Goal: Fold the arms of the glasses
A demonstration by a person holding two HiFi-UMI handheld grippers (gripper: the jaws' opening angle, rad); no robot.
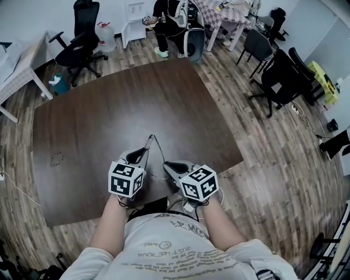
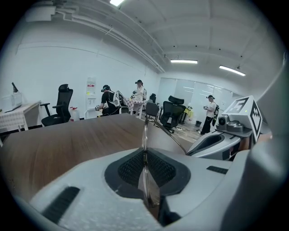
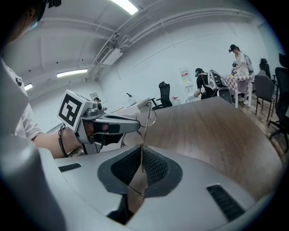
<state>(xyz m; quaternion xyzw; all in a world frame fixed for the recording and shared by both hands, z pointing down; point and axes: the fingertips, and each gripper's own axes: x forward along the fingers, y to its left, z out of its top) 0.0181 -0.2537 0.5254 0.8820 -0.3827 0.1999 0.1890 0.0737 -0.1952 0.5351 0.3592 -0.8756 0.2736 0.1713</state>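
At the far left of the head view, a white-topped side table [image 1: 19, 68] stands on the wood-plank floor [image 1: 273, 164]. A black swivel office chair [image 1: 82, 38] is just right of it in the upper left, with a clear water jug [image 1: 105, 35] beside the chair. The broad, dark brown wooden table [image 1: 109, 104] fills the middle of the frame and carries a faint scuff mark [image 1: 56, 159] at lower left.

Low and just left of centre is your left gripper [image 1: 139, 158], clamped tight on the thin, wire-framed glasses [image 1: 152, 138]. In the left gripper view the lens edge stands upright between the black ribbed pads [image 2: 128, 169]. One wire arm slants off to the right, towards the other claw.

Just to the right is your right gripper [image 1: 172, 167], pinched closed on a thin wire arm of the glasses. The glasses hang between the two claws over the table's near part. Whether they touch the wood you cannot tell. Your marker cubes [image 1: 127, 178] cover both hands from above, and the left claw's body crowds the frame in the right gripper view.

At top centre a seated person in dark clothes [image 1: 172, 22] is beside a checked-cloth table [image 1: 221, 12]. Several black chairs [image 1: 276, 71] stand at the upper right.
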